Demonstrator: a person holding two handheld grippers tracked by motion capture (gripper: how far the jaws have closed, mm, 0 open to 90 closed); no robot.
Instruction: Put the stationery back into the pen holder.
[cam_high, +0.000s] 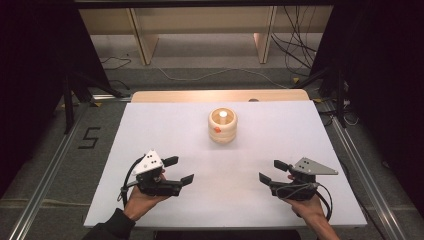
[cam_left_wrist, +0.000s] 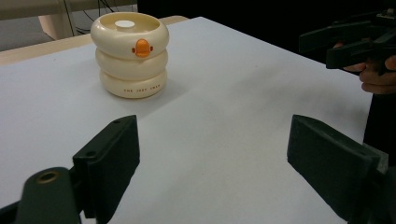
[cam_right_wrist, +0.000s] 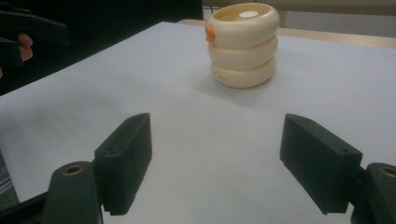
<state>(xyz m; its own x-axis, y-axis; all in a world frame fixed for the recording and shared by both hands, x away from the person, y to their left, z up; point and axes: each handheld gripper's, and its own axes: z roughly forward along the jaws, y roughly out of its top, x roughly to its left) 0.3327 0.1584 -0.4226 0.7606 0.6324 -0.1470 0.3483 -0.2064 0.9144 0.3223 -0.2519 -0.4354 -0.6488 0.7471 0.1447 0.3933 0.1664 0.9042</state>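
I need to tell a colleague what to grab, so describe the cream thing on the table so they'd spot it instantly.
On the white table top, look toward the far middle, well beyond both tools. There stands a cream, glossy container shaped like three stacked rings, alone on the surface. An orange button on its top ring and a white disc in its centre mark it.

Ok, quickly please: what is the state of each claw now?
Left claw: open, holding nothing.
Right claw: open, holding nothing.

Cream round container (cam_high: 223, 125) made of three fat rings stacked up, standing straight, small orange duck-like button on the top ring's side, white round spot in the sunken top, tiny dark words on the bottom ring, on the white table toward the far side
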